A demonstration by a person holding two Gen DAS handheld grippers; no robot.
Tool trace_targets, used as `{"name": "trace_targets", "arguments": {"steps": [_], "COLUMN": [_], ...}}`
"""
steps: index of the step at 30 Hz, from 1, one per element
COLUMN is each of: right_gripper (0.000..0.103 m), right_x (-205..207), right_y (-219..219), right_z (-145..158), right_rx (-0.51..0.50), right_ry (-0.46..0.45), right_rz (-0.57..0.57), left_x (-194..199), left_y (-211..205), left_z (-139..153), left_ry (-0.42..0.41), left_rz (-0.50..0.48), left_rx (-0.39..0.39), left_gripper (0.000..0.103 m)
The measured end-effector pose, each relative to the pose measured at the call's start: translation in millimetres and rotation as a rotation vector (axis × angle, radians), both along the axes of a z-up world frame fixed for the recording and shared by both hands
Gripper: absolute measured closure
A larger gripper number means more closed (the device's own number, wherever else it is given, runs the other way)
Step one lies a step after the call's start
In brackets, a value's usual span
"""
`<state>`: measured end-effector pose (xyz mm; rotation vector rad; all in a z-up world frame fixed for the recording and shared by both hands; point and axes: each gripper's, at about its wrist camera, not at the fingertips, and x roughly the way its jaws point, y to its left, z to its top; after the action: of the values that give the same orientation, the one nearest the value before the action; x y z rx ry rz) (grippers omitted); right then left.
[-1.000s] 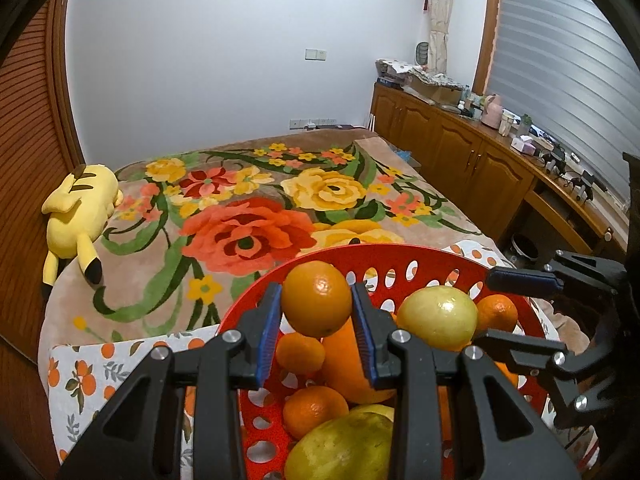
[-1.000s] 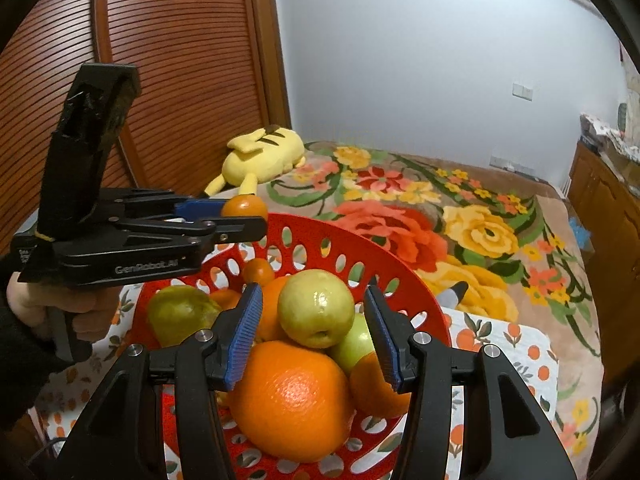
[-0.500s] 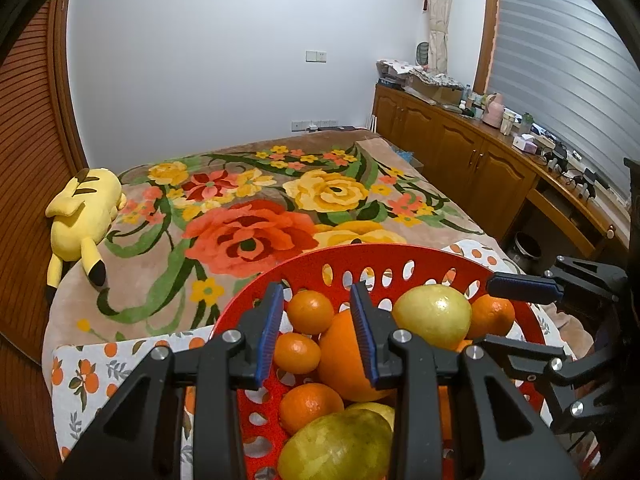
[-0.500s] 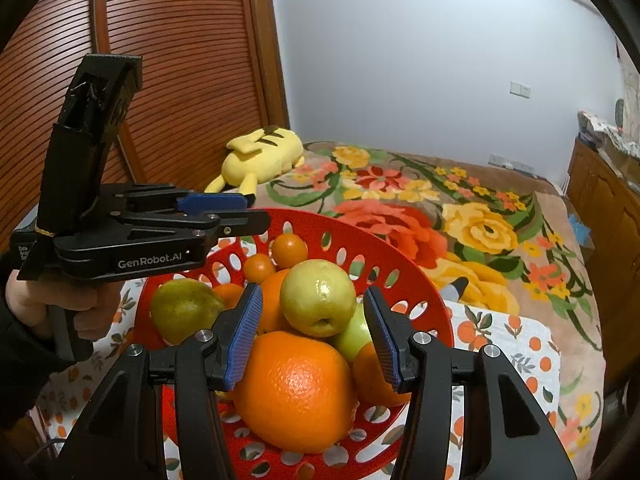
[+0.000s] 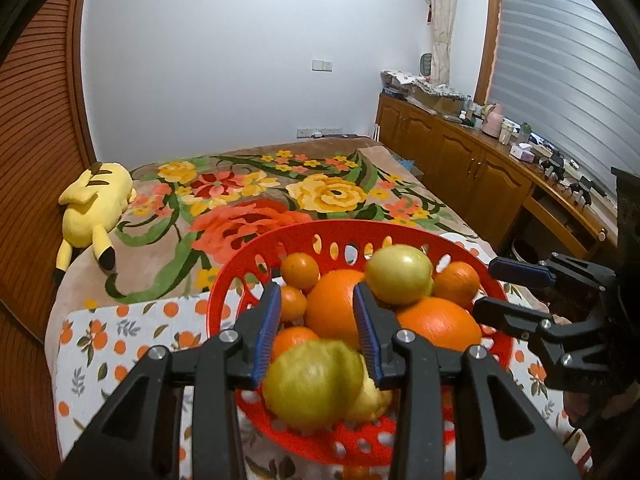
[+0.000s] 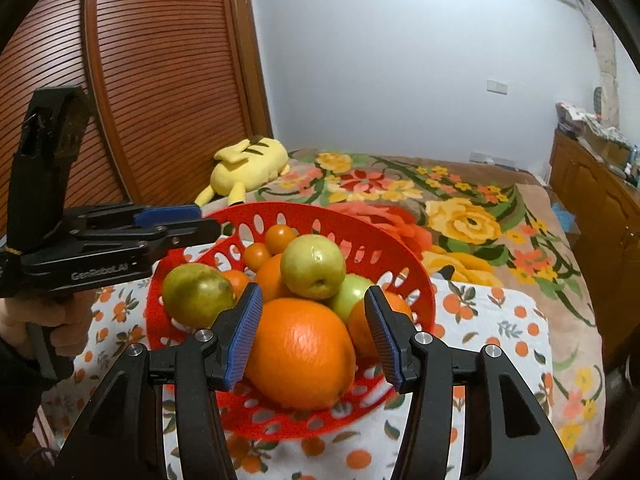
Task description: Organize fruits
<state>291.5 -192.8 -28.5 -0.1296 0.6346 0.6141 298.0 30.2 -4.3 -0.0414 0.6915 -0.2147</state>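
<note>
Hovering: both grippers hang over the red perforated plastic basket [image 6: 416, 280], neither holding anything.
Left gripper [image 5: 316, 332]: jaws apart and empty, above the near-left fruit.
Right gripper [image 6: 316, 340]: jaws apart, flanking the large orange [image 6: 300, 352] without touching it.
Fruit location: all piled in the basket on the orange-print cloth [image 6: 500, 320]; a yellow-green pear [image 6: 313, 266] tops the heap, small mandarins [image 6: 280, 239] sit at the far side, a blurred green pear [image 5: 316, 384] lies at the near rim in the left view.
Handling (judged): the large orange looks heavy, firm and round, likely to roll; pears bruise easily.
Hold (judged): across the widest middle, moderate squeeze.
Background: yellow plush toy [image 6: 250, 164] on the floral blanket.
</note>
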Motion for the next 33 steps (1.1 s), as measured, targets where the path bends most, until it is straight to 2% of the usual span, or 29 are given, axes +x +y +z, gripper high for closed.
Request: {"name": "trace_targets", "arguments": {"steps": [4, 11, 13, 18, 21, 24, 26, 27, 29, 33], "right_gripper": [0.048, 0.036, 0.034, 0.029, 0.025, 0.022, 0.017, 0.015, 0.013, 0.01], "right_x": [-19, -47, -55, -73, -84, -92, -97, -99, -105, -114], "right_y": [-9, -20, -23, -29, -32, -34, -36, -37, -40, -44], "right_z": [4, 13, 16, 22, 24, 26, 28, 29, 30, 33], "right_rx": [0.012, 0.027, 0.029, 0.036, 0.042, 0.041, 0.042, 0.045, 0.048, 0.061], "right_ry": [-0.017, -0.055, -0.07, -0.104, -0.128, -0.144, -0.159, -0.163, -0.176, -0.186], "right_rz": [-0.018, -0.064, -0.08, -0.107, -0.121, -0.131, -0.145, -0.148, -0.166, -0.181], "left_x": [-25, -66, -77, -100, -112, -123, -130, -134, -141, -152], "left_y": [-5, -15, -17, -22, -21, -18, -19, -19, -20, -15], "left_z": [5, 16, 19, 26, 31, 36, 38, 39, 43, 49], "left_ry": [-0.019, -0.065, -0.085, -0.121, -0.15, -0.174, -0.186, -0.199, -0.219, -0.241], "left_rz": [0.006, 0.023, 0.026, 0.041, 0.047, 0.059, 0.067, 0.074, 0.083, 0.093], "left_rx": [0.012, 0.034, 0.043, 0.065, 0.057, 0.061, 0.056, 0.057, 0.055, 0.03], "left_gripper": [0.063, 0.053, 0.048, 0.045, 0.034, 0.031, 0.022, 0.021, 0.01, 0.005]}}
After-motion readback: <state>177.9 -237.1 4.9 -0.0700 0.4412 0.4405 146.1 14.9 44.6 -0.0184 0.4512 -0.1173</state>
